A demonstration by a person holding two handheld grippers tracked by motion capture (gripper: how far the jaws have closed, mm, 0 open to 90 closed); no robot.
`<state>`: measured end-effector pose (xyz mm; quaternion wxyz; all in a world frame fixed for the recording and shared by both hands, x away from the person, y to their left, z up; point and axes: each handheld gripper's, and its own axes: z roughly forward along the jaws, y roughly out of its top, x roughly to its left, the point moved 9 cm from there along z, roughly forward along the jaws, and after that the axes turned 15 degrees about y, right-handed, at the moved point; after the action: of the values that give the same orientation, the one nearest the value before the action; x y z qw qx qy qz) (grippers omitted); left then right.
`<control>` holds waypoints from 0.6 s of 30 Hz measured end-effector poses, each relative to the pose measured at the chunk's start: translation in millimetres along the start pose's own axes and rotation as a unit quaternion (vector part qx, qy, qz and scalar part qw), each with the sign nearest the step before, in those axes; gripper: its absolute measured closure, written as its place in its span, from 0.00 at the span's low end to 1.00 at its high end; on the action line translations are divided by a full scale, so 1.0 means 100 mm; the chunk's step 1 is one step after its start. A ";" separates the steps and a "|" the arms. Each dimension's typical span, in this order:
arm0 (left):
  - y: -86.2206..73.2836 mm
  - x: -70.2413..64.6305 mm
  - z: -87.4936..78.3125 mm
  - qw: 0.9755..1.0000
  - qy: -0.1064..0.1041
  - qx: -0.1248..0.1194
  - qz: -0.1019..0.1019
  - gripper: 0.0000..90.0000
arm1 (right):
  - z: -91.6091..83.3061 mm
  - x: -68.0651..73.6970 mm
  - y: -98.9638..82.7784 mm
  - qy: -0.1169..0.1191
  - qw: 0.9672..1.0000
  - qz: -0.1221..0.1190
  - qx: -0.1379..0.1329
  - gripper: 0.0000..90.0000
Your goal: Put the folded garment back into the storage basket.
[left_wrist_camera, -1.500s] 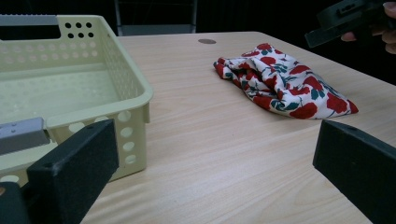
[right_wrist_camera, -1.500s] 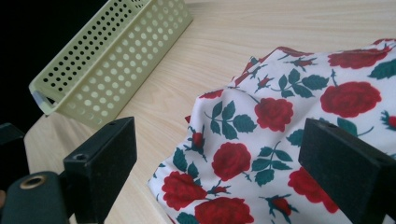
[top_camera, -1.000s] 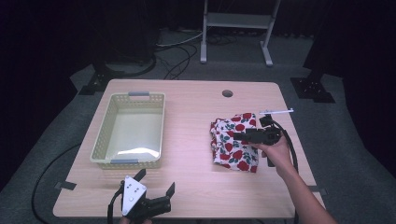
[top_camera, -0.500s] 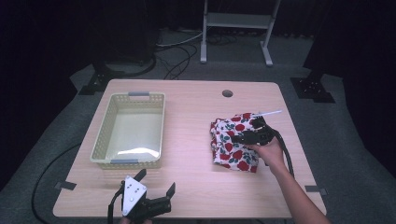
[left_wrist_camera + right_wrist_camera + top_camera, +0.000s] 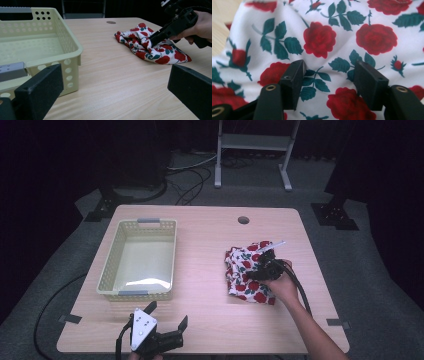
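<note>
High view: the cloth (image 5: pixel 248 275), white with red roses, lies crumpled on the right half of the table (image 5: pixel 210 245), nearer the right edge than the middle and well apart from the basket (image 5: pixel 138 259) on the left half. The right gripper (image 5: pixel 261 270) is down on the cloth's middle, pointing left, with the hand (image 5: pixel 282 285) behind it. The left gripper (image 5: pixel 167 315) sits at the near edge, left of centre, jaws spread and empty.

Left gripper view: its two black jaws stand wide apart with bare table between them, gripping nothing. The basket's corner (image 5: pixel 72 50) is just beside its left jaw. Across the table the right gripper (image 5: pixel 153 41) digs its tips into a fold of the cloth (image 5: pixel 155 45).

Right gripper view: the right gripper (image 5: pixel 328 75) has just been closing its jaws, and a ridge of cloth (image 5: pixel 319 37) bulges between them. The pads touch the fabric at the sides, but I cannot tell if they pinch it firmly yet; I judge it half clenched, not a settled grasp.

The cloth looks thin, soft and light. It should bunch and drape rather than hold shape, and may slip if too little is caught. A raised fold near the middle, as here, seems the best hold, so the edges hang evenly and trail less.
</note>
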<state>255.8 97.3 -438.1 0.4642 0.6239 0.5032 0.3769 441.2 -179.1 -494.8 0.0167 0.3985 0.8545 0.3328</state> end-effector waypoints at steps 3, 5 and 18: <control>0.00 -0.01 0.00 1.000 -0.001 0.000 -0.002 0.00 | 0.00 0.00 0.00 -0.001 1.000 0.000 0.005 0.46; 0.00 -0.01 0.00 1.000 -0.001 0.000 -0.001 0.00 | 0.00 0.01 0.01 -0.002 1.000 0.002 0.008 0.47; -0.01 0.00 0.01 1.000 0.001 0.002 -0.003 0.00 | 0.01 0.03 0.05 0.019 0.999 0.008 0.033 0.81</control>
<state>256.7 97.3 -439.4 0.4637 0.6232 0.5057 0.3752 443.1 -174.5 -491.5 -0.0151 0.3992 0.8620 0.3121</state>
